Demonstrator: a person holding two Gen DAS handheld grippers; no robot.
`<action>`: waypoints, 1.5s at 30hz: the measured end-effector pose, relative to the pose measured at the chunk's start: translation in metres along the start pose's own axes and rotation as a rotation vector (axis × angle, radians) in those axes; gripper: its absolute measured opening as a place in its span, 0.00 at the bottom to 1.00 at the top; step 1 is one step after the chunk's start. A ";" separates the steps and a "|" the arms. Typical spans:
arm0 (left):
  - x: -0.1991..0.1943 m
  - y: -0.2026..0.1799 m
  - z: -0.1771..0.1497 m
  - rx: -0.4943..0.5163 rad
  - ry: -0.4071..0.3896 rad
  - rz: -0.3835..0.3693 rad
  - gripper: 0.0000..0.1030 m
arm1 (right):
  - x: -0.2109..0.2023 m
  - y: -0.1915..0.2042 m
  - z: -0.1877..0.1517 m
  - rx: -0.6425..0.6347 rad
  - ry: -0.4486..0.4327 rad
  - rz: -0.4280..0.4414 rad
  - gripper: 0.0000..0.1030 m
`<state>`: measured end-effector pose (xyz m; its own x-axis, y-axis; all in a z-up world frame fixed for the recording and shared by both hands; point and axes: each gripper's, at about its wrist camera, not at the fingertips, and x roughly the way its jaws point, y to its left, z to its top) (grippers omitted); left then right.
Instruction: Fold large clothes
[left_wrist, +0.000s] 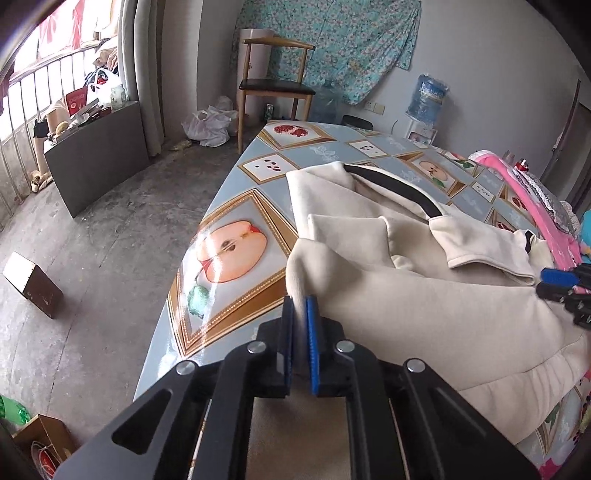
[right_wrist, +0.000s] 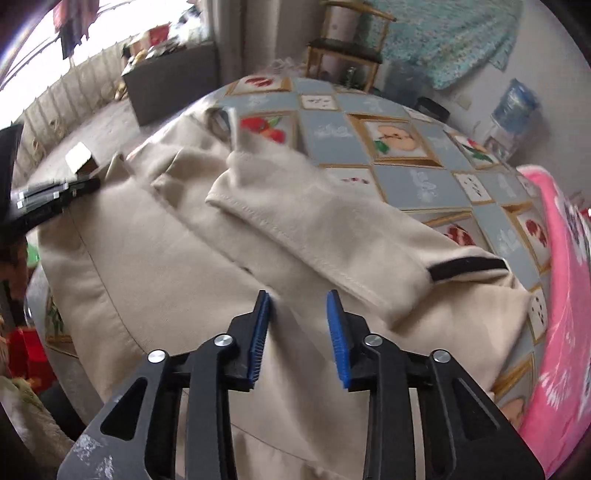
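Your left gripper (left_wrist: 300, 314) pinches a fold of the cream garment (left_wrist: 406, 306) at its near corner, likely so you can lift that side and carry it over. Your right gripper (right_wrist: 300, 314) hangs spread just above the cloth, nothing between its ridged blue pads (right_wrist: 334, 328). The garment, thick, soft and matte with stitched hems and a black trim band (left_wrist: 395, 188), lies rumpled across the glossy, fruit-printed table (left_wrist: 229, 254). Beyond stands a wooden chair (left_wrist: 275, 86).

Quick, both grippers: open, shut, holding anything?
Left gripper: shut on a fold of the cream garment.
Right gripper: jaws open, holding nothing.
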<state>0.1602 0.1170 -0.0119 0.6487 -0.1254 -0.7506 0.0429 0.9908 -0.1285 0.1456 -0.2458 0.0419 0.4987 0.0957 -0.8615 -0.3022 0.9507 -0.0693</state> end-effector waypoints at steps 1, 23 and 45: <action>0.000 0.000 -0.001 0.000 0.000 0.001 0.07 | -0.014 -0.019 -0.003 0.055 -0.018 -0.022 0.34; 0.004 -0.002 -0.001 0.000 -0.002 0.041 0.08 | -0.047 -0.085 -0.081 0.191 -0.065 -0.237 0.05; -0.059 -0.007 0.004 0.032 -0.058 -0.089 0.43 | -0.103 -0.056 -0.087 0.321 -0.194 -0.048 0.76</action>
<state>0.1245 0.1174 0.0355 0.6838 -0.2106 -0.6986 0.1260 0.9771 -0.1713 0.0406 -0.3340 0.0911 0.6600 0.0735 -0.7476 -0.0197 0.9966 0.0806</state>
